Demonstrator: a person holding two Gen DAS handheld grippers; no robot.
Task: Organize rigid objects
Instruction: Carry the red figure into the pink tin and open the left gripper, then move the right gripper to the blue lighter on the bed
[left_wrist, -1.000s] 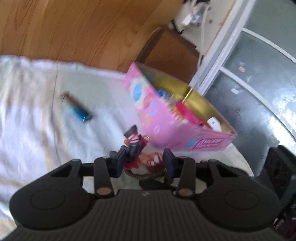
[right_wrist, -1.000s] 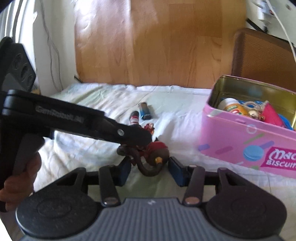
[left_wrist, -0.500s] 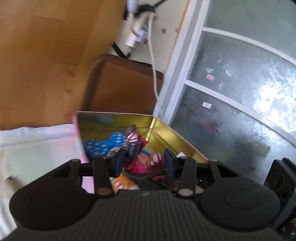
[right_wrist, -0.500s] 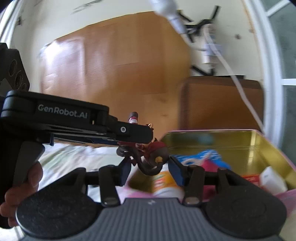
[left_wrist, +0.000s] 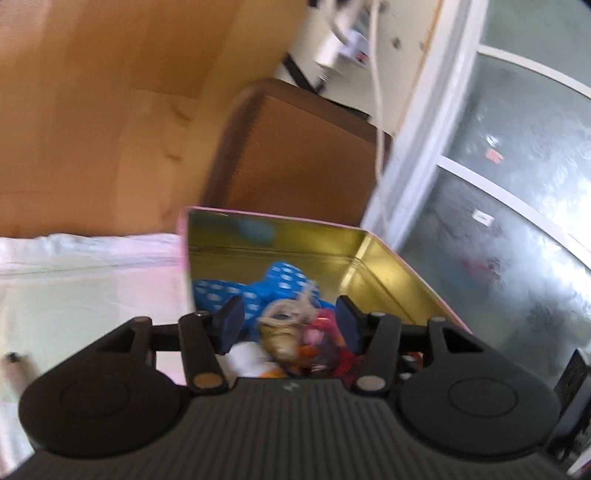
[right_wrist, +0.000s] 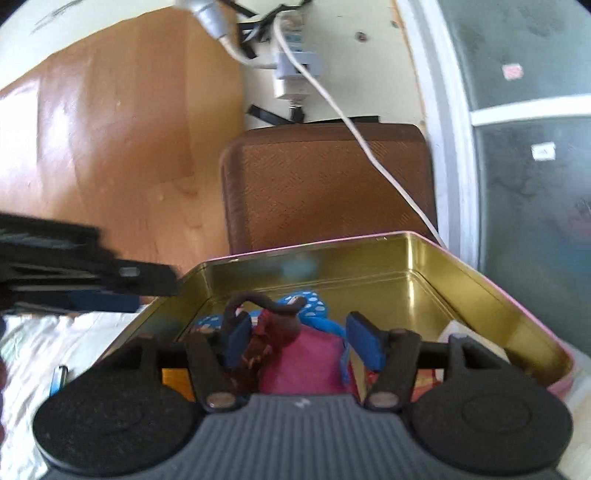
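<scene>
Here the pink tin, gold inside, sat open on the pale cloth, and it was already crowded with small things: a blue white-dotted piece, a magenta piece and a white block near its right wall. We had both tools over it. The left gripper hung above the near end of the tin with its jaws opening; between them, but clear of both pads, lay a gold-and-white trinket and something red, too blurred for us to name. The right gripper was also opening, its pads standing apart; a dark brown figure with a curled tail sat just inside the left pad, and we could not tell whether it touched. Left of the tin, a small blue item lay on the cloth. Behind stood a brown panel, a wood wall and a white cable.
</scene>
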